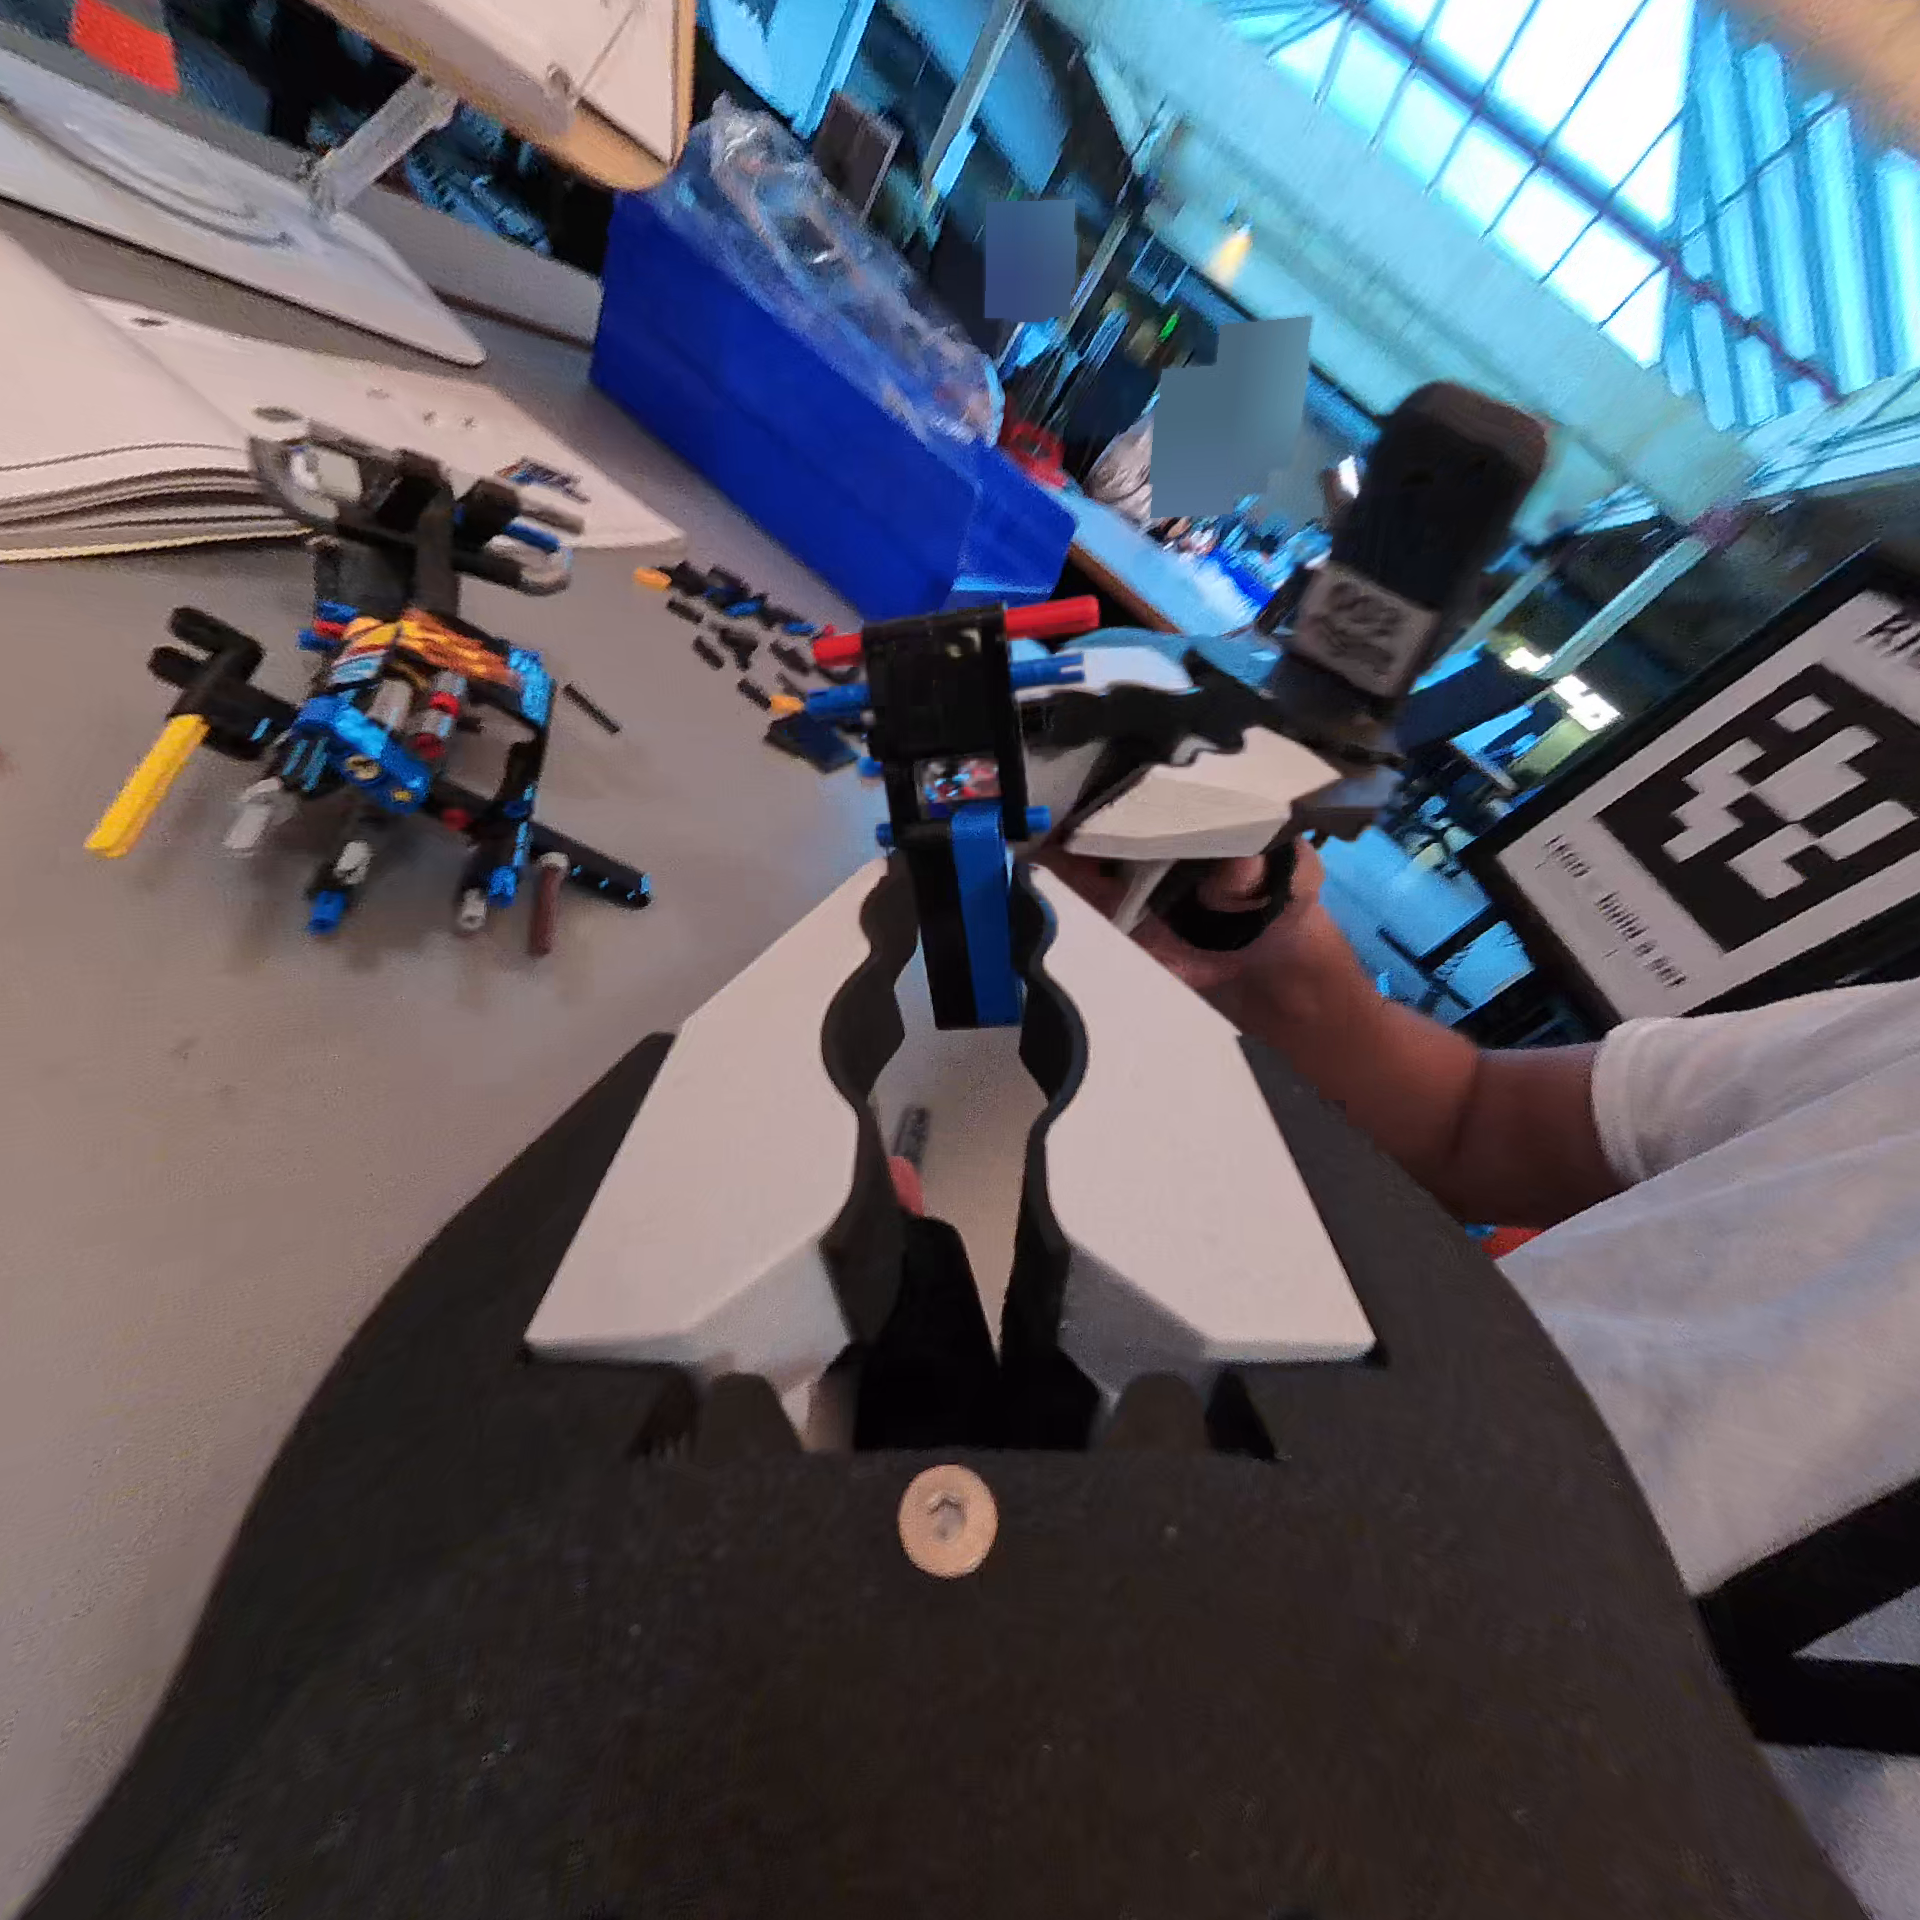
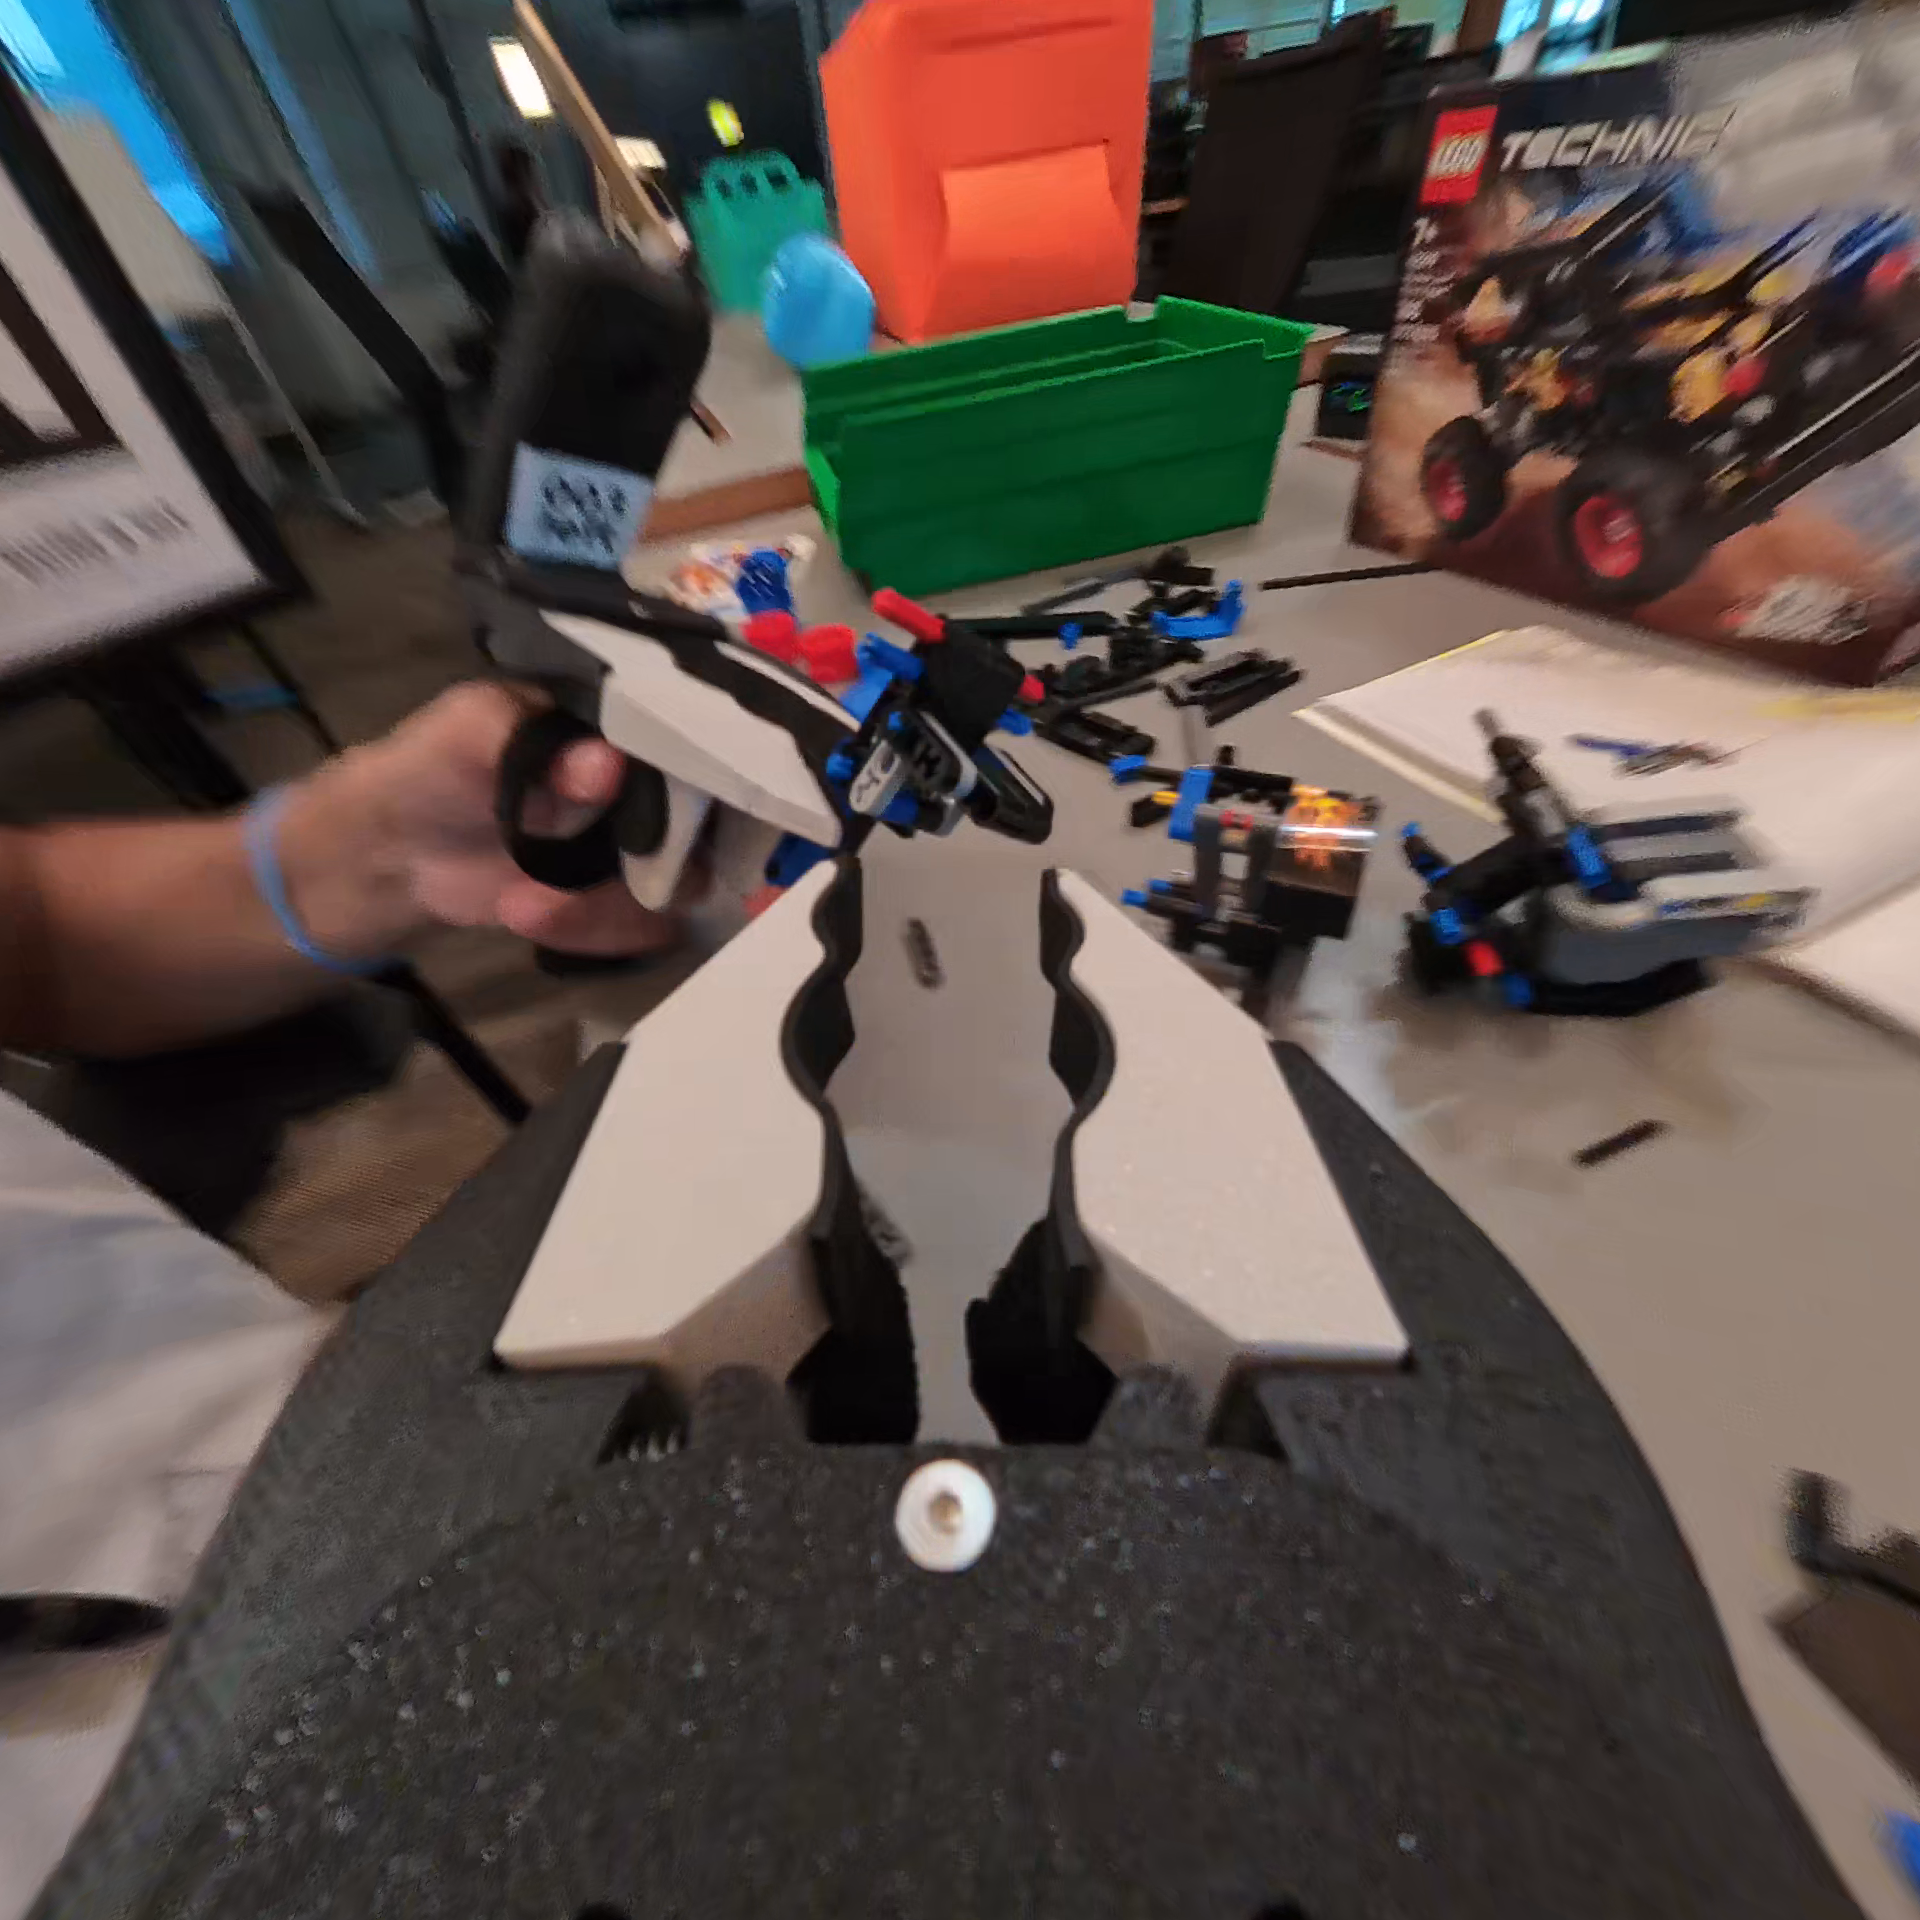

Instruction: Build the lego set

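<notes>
My left gripper (image 1: 961,883) is shut on a black and blue lego sub-assembly (image 1: 945,727) with red and blue pins, held upright above the grey table (image 1: 208,1143). In the right wrist view the same sub-assembly (image 2: 935,748) sits in the left gripper's tips, above and just left of my right gripper (image 2: 948,883). The right gripper is open and empty, its fingertips (image 2: 1049,894) just short of the sub-assembly. In the left wrist view the right gripper (image 1: 1195,769) comes in from the right, close to the sub-assembly. A larger partial build with flame stickers (image 1: 416,707) lies on the table to the left.
Loose black and blue pieces (image 1: 738,623) lie near a blue bin (image 1: 810,416) and an open booklet (image 1: 125,436). The right wrist view shows more loose pieces (image 2: 1143,644), two small builds (image 2: 1268,862) (image 2: 1590,894), a green bin (image 2: 1049,447) and the set's box (image 2: 1642,364). The tips of both grippers are at nearly the same place.
</notes>
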Demonstrator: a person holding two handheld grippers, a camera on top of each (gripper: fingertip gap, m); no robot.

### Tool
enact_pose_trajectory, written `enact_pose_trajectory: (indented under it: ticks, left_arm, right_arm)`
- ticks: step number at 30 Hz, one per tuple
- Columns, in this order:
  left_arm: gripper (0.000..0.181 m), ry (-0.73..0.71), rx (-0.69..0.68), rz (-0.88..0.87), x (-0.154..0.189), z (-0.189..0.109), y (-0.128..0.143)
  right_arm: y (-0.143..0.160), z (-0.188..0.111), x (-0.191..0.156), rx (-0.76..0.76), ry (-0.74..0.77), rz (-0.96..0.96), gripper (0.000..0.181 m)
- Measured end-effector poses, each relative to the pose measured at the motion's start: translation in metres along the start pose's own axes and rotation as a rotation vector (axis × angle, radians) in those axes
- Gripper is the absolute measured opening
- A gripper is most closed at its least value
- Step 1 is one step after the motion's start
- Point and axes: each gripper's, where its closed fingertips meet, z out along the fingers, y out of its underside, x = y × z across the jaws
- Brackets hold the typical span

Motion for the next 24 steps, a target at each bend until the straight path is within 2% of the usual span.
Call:
enact_pose_trajectory:
  ticks: [5,9,15,19,24]
  left_arm:
    - [0.015,0.129,0.092,-0.046,0.02,0.003,-0.008]
    - [0.015,0.124,0.095,-0.011,0.025,0.01,-0.006]
    - [0.015,0.122,0.034,-0.015,0.027,0.014,0.0]
    - [0.015,0.131,0.026,-0.028,0.028,0.013,0.0]
    - [0.015,0.127,-0.025,-0.029,0.026,0.013,0.006]
  right_arm:
    - [-0.015,0.002,-0.019,0.129,-0.325,0.427,0.045]
    - [-0.023,0.005,-0.028,0.195,-0.449,0.558,0.044]
    - [-0.023,0.003,-0.024,0.226,-0.469,0.588,0.035]
    - [-0.023,0.004,-0.019,0.231,-0.452,0.601,0.043]
    - [-0.02,0.002,-0.02,0.205,-0.432,0.539,0.036]
